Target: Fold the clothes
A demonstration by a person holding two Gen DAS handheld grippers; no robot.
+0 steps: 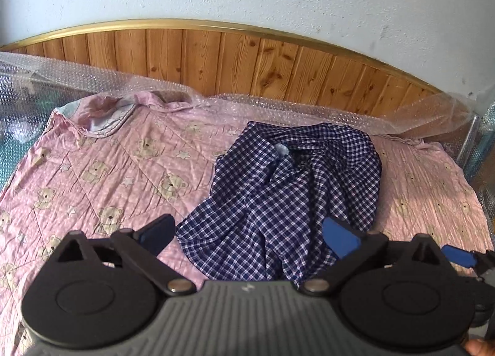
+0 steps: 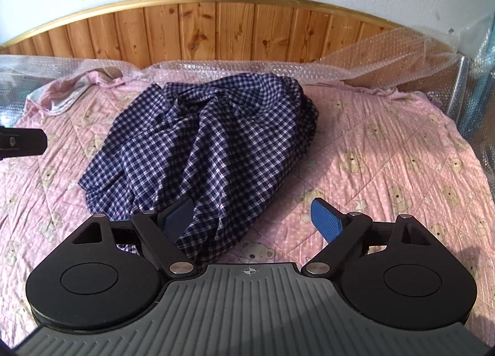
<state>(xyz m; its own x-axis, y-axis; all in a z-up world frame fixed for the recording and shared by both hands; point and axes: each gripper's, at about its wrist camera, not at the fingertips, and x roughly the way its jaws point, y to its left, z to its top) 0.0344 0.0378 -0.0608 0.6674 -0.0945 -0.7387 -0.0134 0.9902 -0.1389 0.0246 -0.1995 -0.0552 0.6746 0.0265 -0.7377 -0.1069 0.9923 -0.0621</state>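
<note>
A navy and white checked shirt [image 1: 287, 195] lies crumpled in a heap on a pink bear-print quilt [image 1: 102, 176]. It also shows in the right wrist view [image 2: 201, 145]. My left gripper [image 1: 247, 235] is open above the shirt's near edge, its fingers either side of the cloth, holding nothing. My right gripper [image 2: 250, 219] is open over the shirt's near right corner and is empty. One right gripper finger [image 1: 458, 255] shows at the left wrist view's right edge. Part of the left gripper [image 2: 21, 142] shows at the right wrist view's left edge.
A wooden headboard [image 1: 247, 58] with a gold rim runs behind the bed [image 2: 402, 145], against a white wall. Bubble wrap [image 1: 92, 77] lies along the head of the bed. A foil-covered panel [image 2: 464, 89] stands at the right side.
</note>
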